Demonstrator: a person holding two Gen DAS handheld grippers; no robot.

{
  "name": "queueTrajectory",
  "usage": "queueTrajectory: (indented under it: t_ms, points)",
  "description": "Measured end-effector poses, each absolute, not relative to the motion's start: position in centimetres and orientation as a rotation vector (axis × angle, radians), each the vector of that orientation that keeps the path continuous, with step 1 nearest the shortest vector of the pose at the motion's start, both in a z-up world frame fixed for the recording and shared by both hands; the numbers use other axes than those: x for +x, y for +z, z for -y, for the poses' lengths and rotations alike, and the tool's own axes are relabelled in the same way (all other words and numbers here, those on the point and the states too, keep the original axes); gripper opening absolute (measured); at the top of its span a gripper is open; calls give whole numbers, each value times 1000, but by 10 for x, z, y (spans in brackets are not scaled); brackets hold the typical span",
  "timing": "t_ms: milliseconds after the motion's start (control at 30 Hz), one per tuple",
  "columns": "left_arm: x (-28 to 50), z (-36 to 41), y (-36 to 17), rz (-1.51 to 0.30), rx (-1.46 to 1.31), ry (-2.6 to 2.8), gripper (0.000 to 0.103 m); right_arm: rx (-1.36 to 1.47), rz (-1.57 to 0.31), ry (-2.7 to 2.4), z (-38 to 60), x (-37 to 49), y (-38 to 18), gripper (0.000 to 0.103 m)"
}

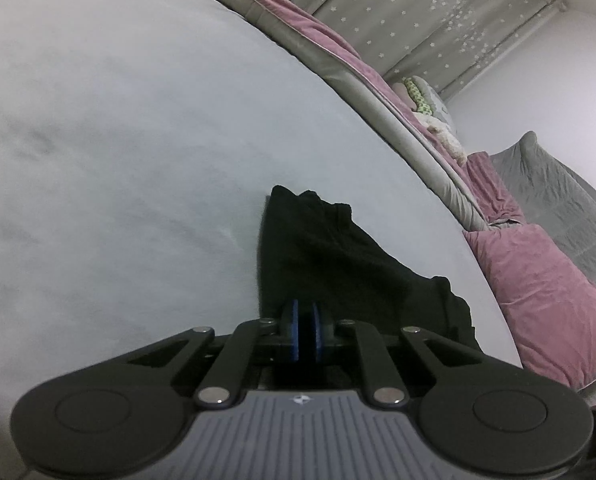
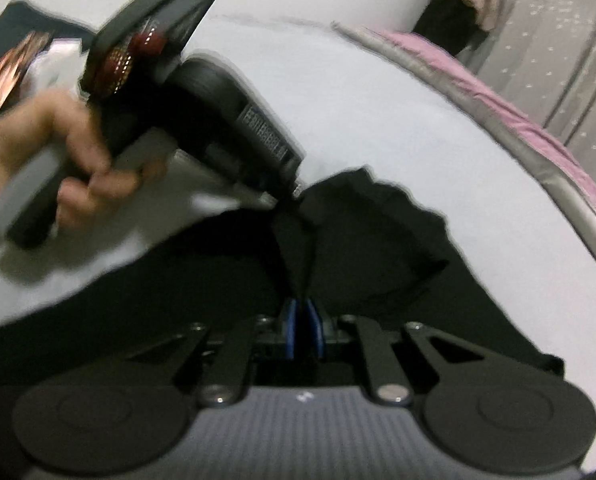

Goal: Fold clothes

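Note:
A black garment (image 1: 338,256) lies crumpled on the white bed sheet (image 1: 118,140). In the left wrist view my left gripper (image 1: 305,322) is shut on the garment's near edge, with black cloth between the blue pads (image 1: 295,328). The right wrist view shows my right gripper (image 2: 303,320) shut on a raised fold of the same garment (image 2: 378,232). A hand (image 2: 38,160) at the upper left of that view holds the left gripper (image 2: 288,196), whose tip pinches the cloth just beyond the right one. That view is blurred.
A grey and pink blanket (image 1: 362,68) runs along the bed's far edge, with a pink pillow (image 1: 538,292) and a grey quilt (image 1: 558,200) at the right. A star-patterned curtain (image 1: 418,8) hangs behind. Dark cloth and a colourful flat item (image 2: 14,64) lie at the upper left.

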State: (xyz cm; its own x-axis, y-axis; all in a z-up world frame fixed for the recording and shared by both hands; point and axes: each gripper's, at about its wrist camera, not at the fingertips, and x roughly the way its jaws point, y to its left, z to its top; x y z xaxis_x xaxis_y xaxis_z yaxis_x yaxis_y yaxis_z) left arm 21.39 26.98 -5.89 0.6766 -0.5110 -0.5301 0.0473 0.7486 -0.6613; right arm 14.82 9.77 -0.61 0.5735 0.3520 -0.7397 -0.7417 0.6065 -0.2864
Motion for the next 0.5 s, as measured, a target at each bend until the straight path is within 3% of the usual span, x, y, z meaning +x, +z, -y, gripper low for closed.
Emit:
queueTrajectory:
  t_ms: [100, 167, 233, 500]
  points:
    - [207, -274, -48, -748, -641, -326, 11, -623, -700, 695, -96, 148, -8, 13]
    - [204, -275, -42, -741, -621, -322, 11, -591, -703, 695, -92, 149, -2, 20]
    - [200, -275, -35, -734, -600, -320, 11, -547, -690, 701, -85, 149, 5, 37]
    - [190, -253, -25, -738, -401, -466, 11, -278, -652, 624, -55, 184, 25, 37]
